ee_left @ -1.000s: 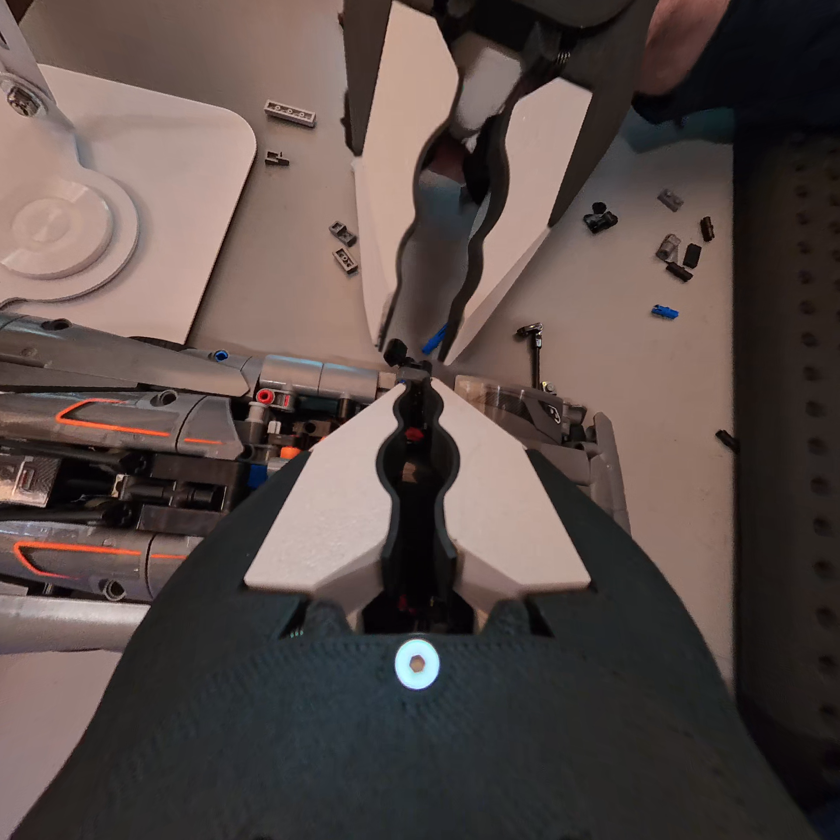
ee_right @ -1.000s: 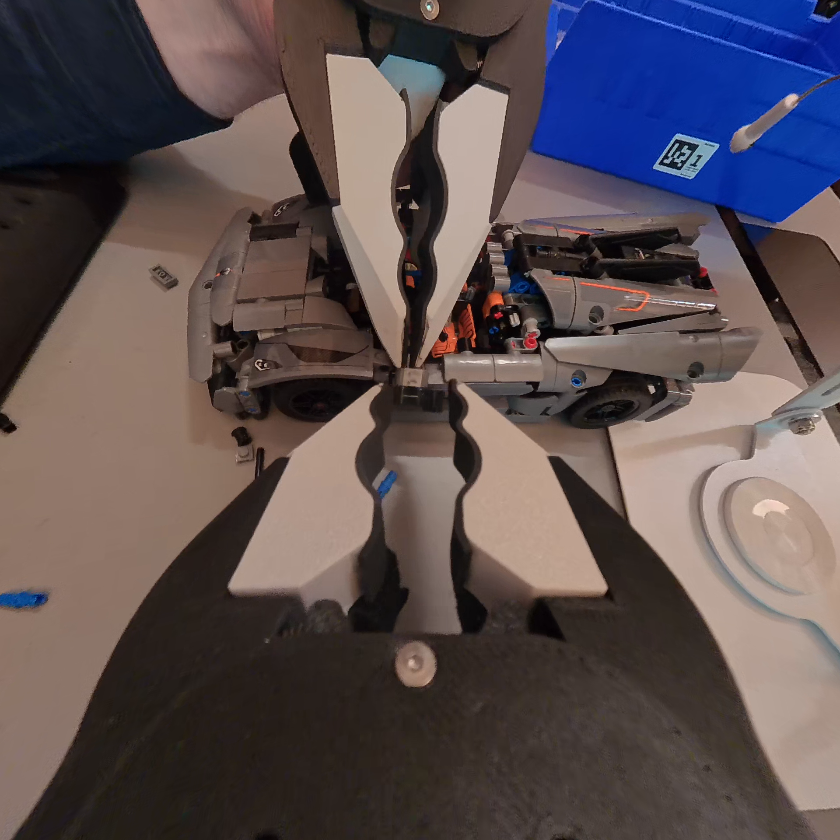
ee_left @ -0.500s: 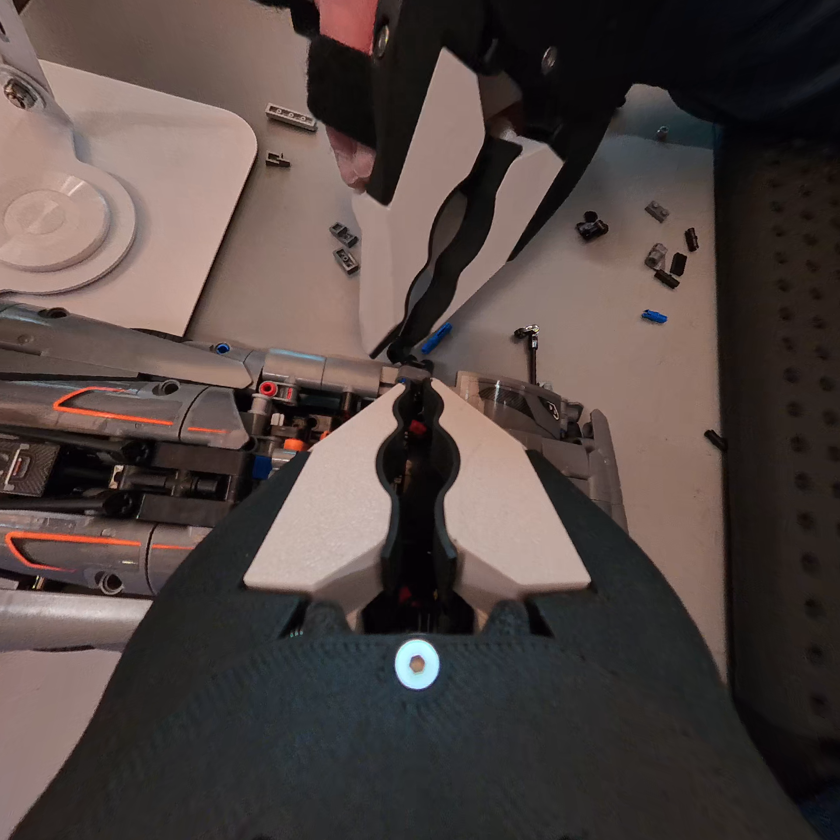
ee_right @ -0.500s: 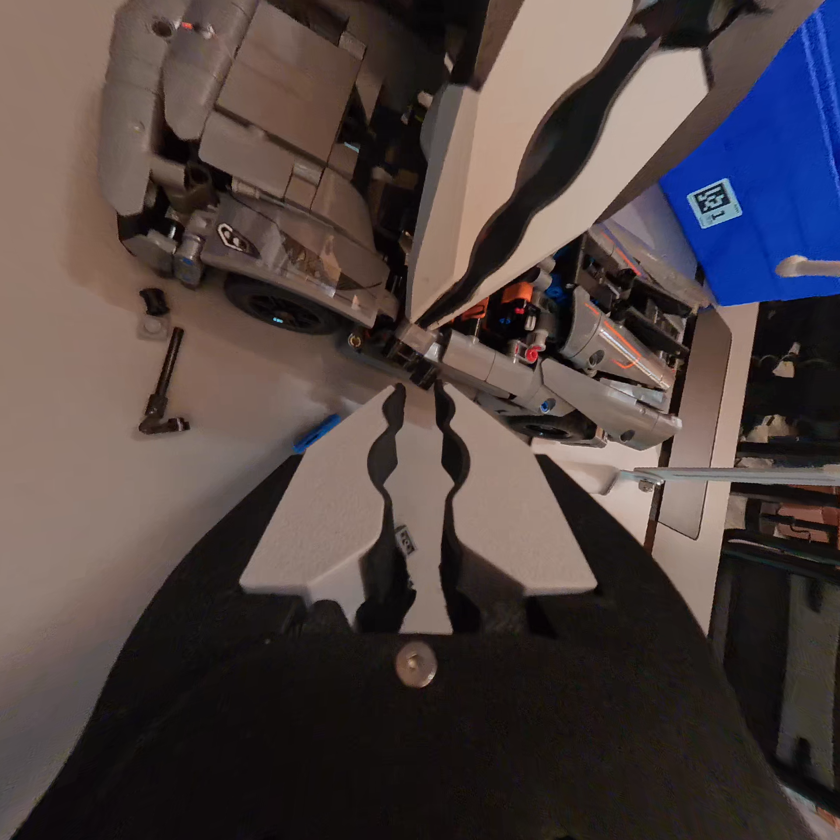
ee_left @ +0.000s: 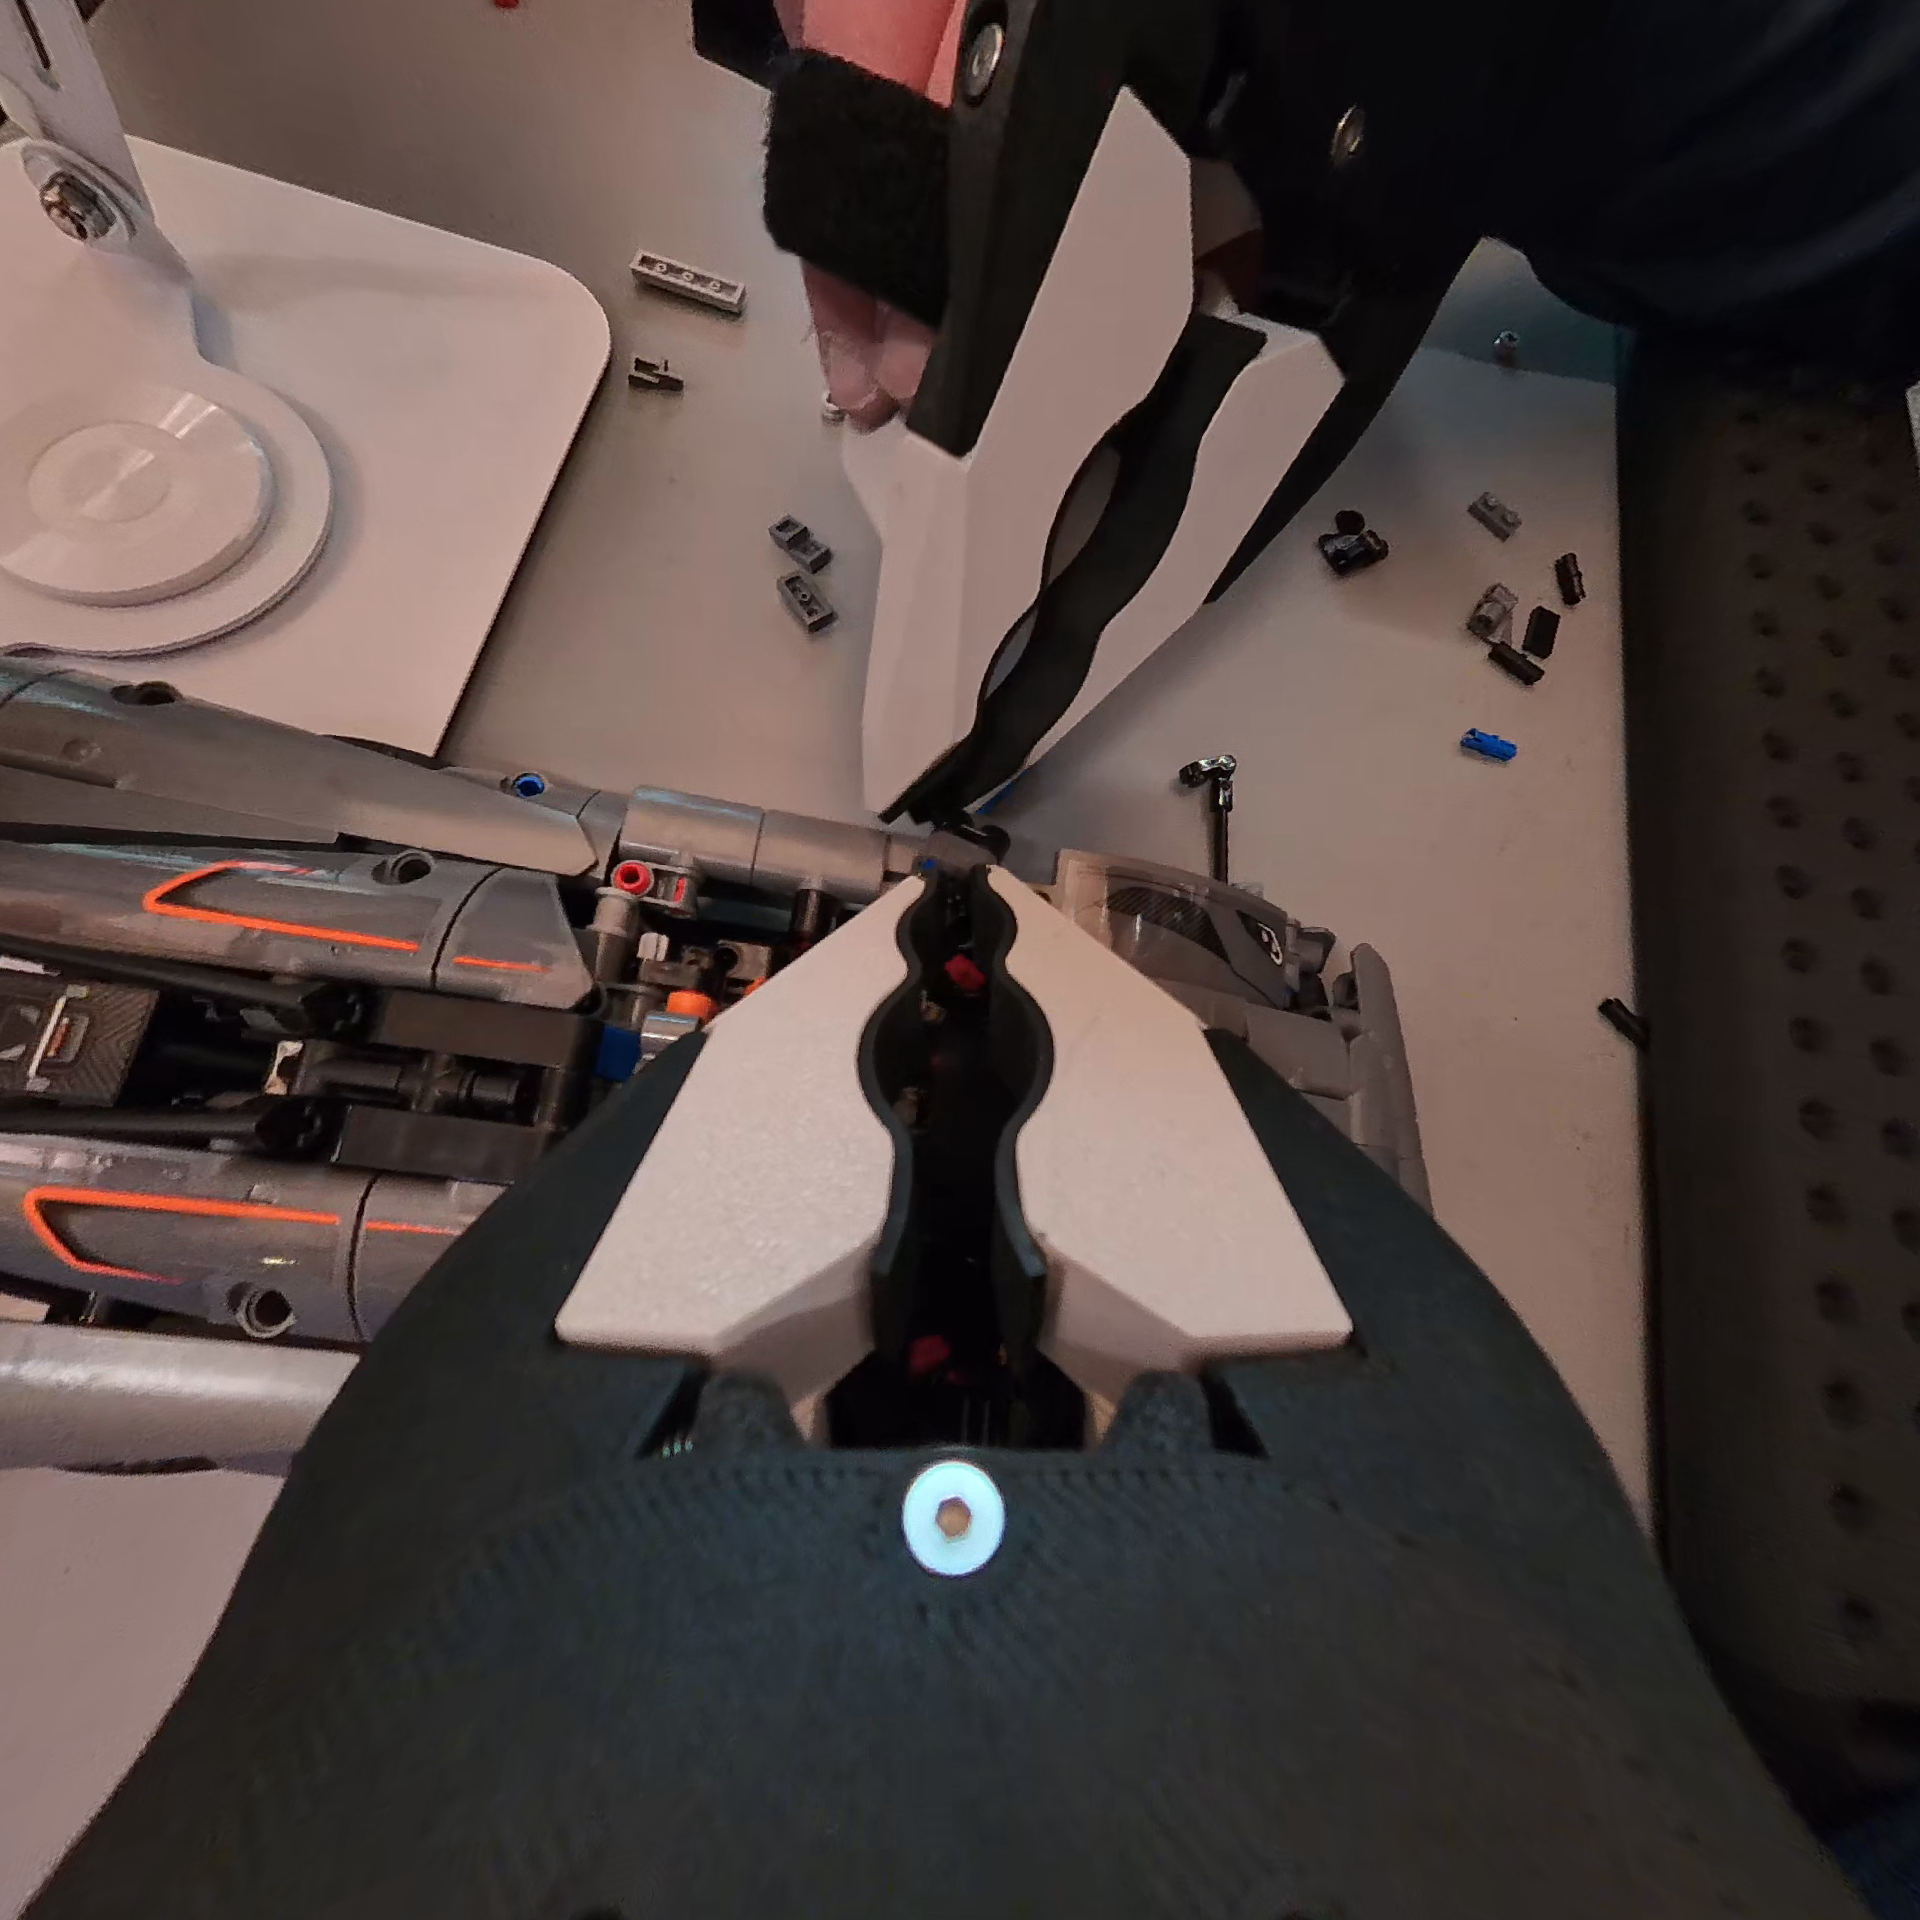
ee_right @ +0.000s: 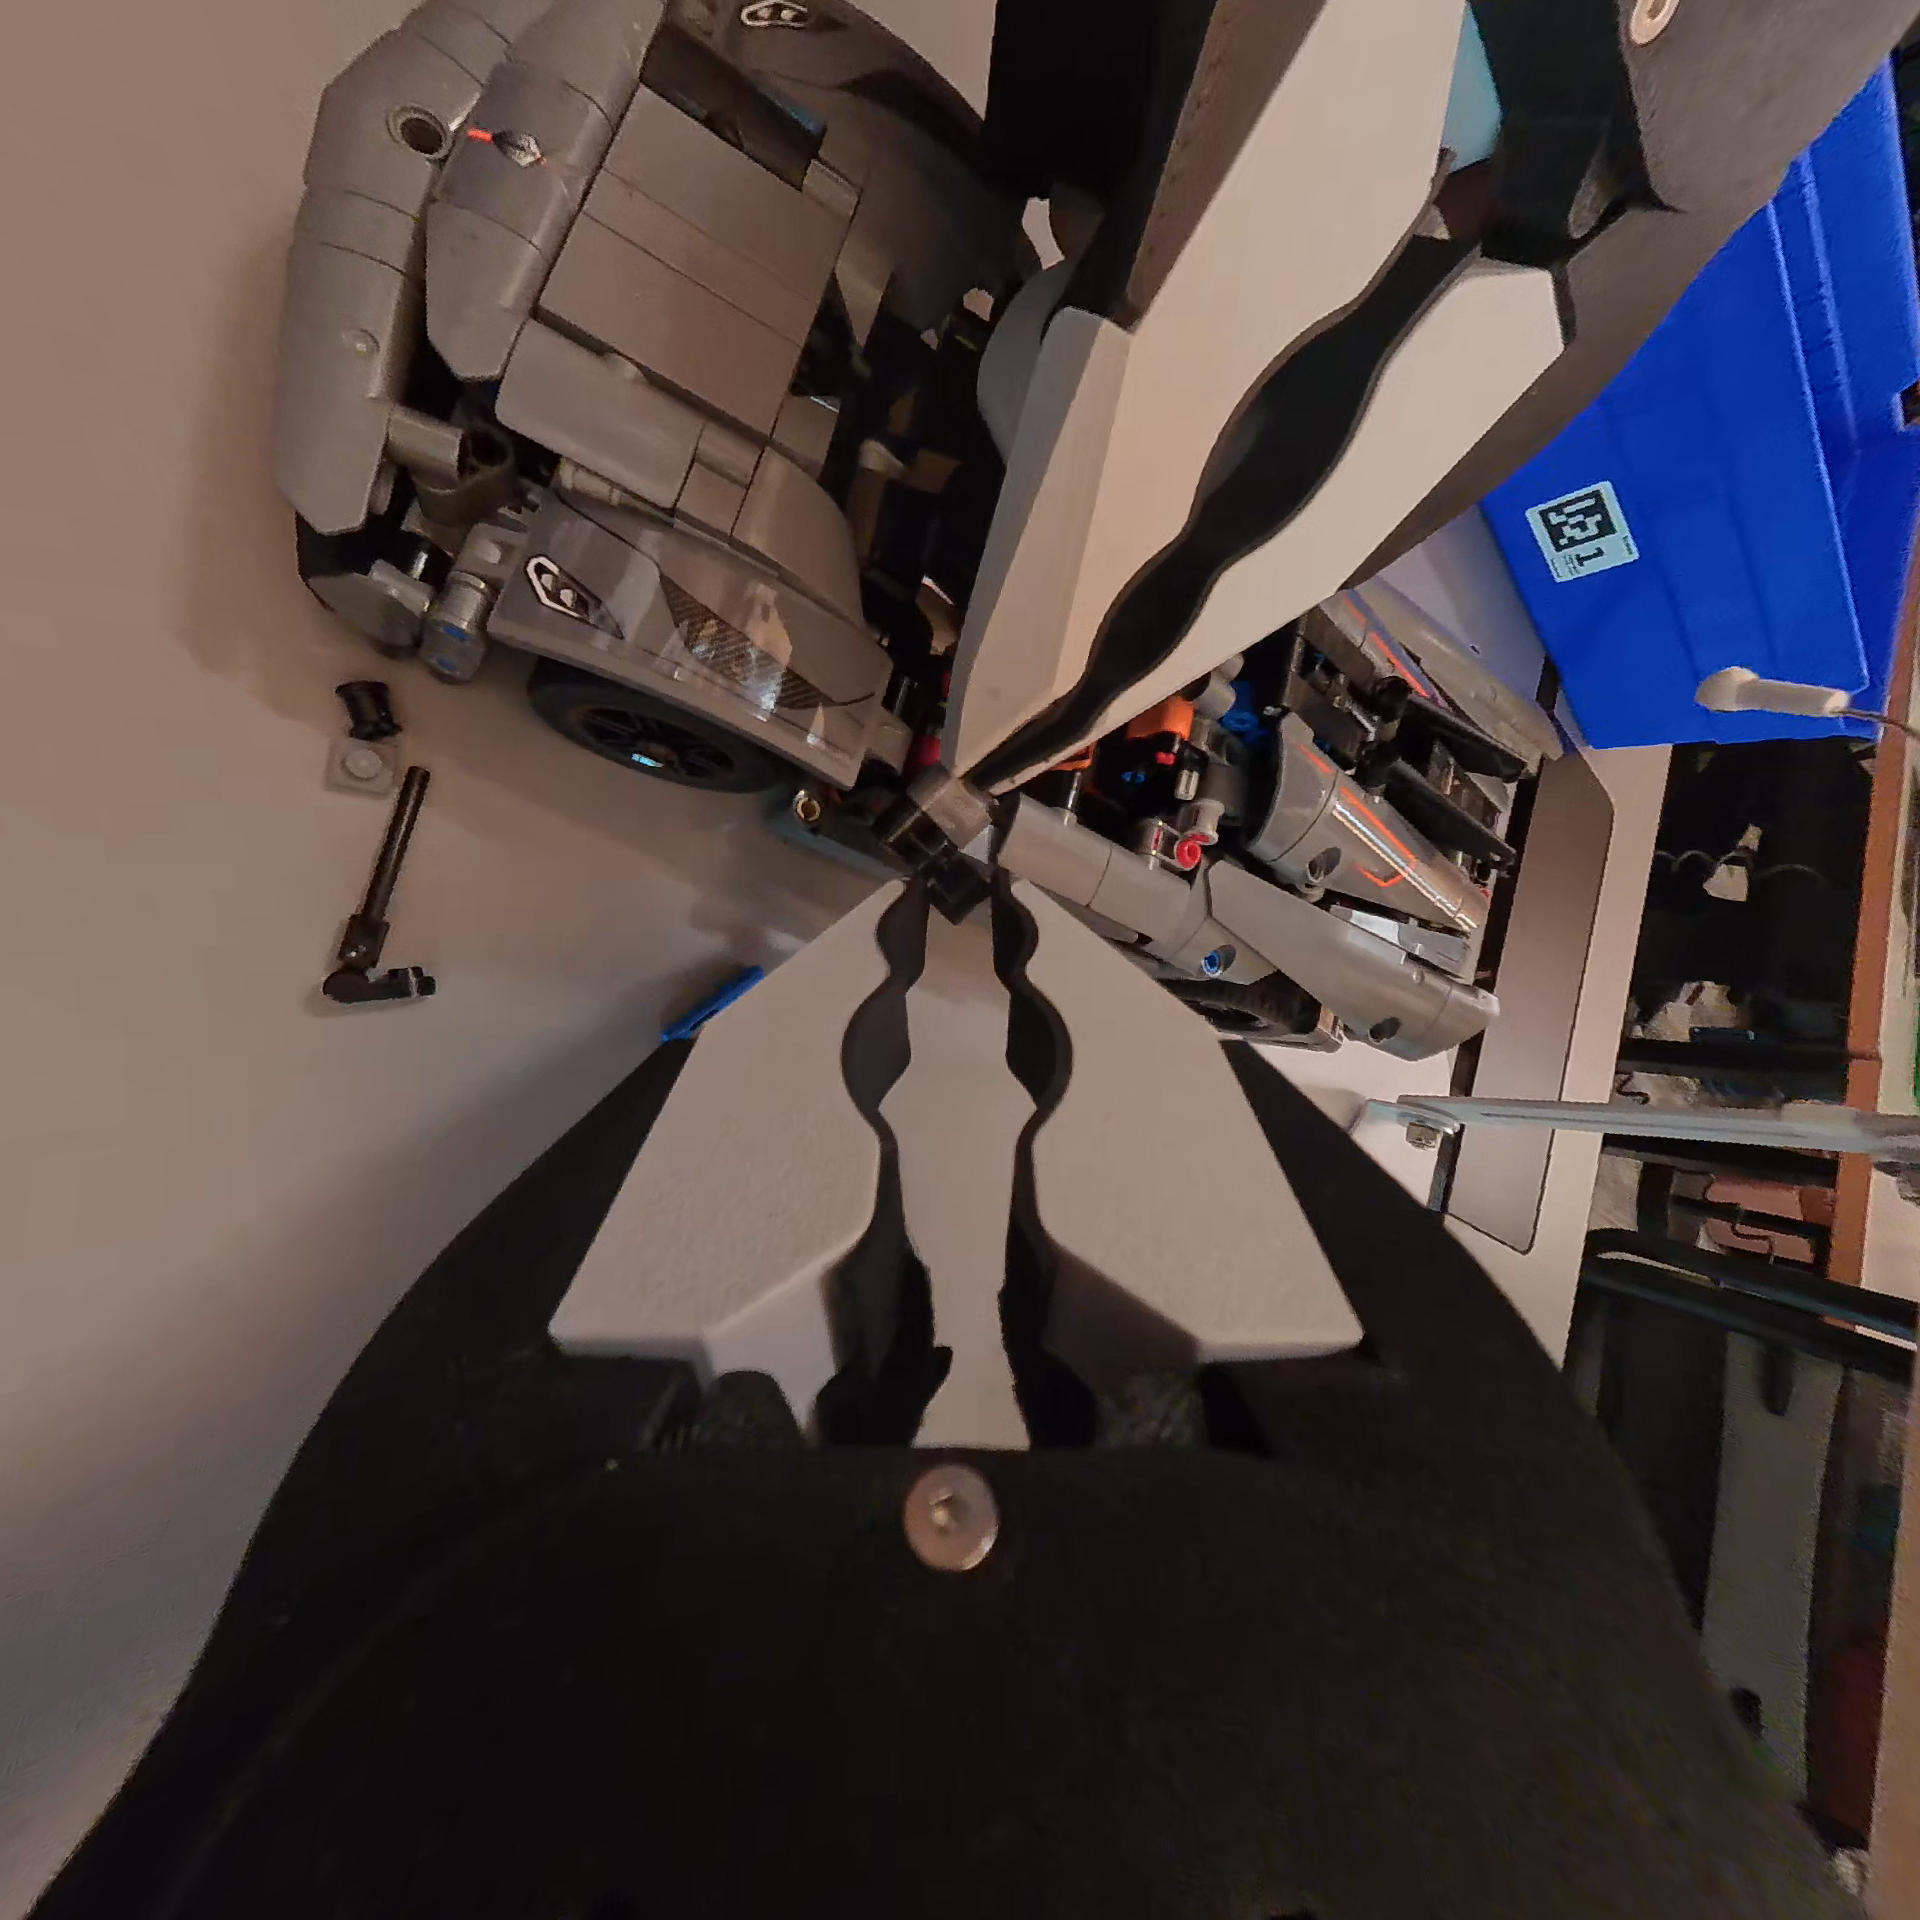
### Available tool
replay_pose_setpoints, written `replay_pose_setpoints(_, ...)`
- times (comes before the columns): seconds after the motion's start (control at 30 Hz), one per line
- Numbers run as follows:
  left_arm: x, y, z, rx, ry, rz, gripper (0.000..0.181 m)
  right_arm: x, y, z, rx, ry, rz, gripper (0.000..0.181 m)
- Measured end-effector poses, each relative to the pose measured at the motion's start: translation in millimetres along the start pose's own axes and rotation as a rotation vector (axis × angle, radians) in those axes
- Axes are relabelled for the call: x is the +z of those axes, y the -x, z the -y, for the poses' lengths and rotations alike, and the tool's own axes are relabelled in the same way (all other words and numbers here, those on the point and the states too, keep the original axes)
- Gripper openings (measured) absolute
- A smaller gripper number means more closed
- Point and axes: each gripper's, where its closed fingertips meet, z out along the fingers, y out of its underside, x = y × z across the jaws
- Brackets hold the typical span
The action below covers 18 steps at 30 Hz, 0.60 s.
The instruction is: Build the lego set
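Working the sill of a grey lego car (ee_right: pixel 665 343) from opposite sides, both grippers meet at one spot midway along its near flank.

- Car: lies on the pale desk (ee_right: pixel 156 1039), long axis running left-right in the left wrist view; nose with headlight to the right, orange-striped rear panels to the left. Mostly built; cockpit internals open.
- Left gripper (ee_left: pixel 954 883): reaches across the car body from its far side. Fingers drawn nearly together, tips only a sliver apart, at a small grey-and-black block (ee_right: pixel 940 831) on the sill. Whether they actually pinch it I cannot tell.
- Right gripper (ee_right: pixel 951 899): comes in from the desk side, rolled over. Fingers stand slightly apart, a narrow gap between the tips, just beside or touching the same block. Nothing seen held.
- Key relation: the block sits directly ahead of both sets of tips, between them. The sill beam runs crosswise to both grippers. Neither is clearly nearer.
- Loose parts on the desk: a blue pin (ee_right: pixel 712 1003) beside the right gripper, a black axle with joint (ee_right: pixel 379 894), a small black piece on a grey plate (ee_right: pixel 364 743) by the front wheel.
- Blue bin (ee_right: pixel 1725 499) beyond the car.

Judgement: a seating or adjusting step on that block, one gripper bracing while the other presses. Any push should go along the line between the grippers.
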Motion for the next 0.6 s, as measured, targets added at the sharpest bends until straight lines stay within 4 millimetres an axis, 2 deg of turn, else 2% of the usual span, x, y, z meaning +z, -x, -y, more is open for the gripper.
replay_pose_setpoints(0.17,-11.3,9.5,7.9,-0.01,-0.05,0.058,0.005,-5.9,-2.5,-0.6,0.036,0.012,0.013,0.01)
replay_pose_setpoints(0.33,-60.8,29.6,35.2,-0.032,-0.27,0.194,0.003,-10.2,-2.1,0.7,0.118,0.015,0.048,0.01)
replay_pose_setpoints(0.43,-81.4,39.6,40.0,-0.078,-0.358,0.234,0.004,-11.1,-1.0,0.8,0.167,0.023,0.073,0.01)
replay_pose_setpoints(0.5,-82.2,42.5,36.5,-0.095,-0.352,0.236,0.004,-10.7,-1.1,0.9,0.209,0.03,0.087,0.01)
replay_pose_setpoints(0.6,-72.9,41.3,31.7,-0.081,-0.302,0.234,0.004,-11.1,-0.3,1.3,0.282,0.039,0.116,0.01)
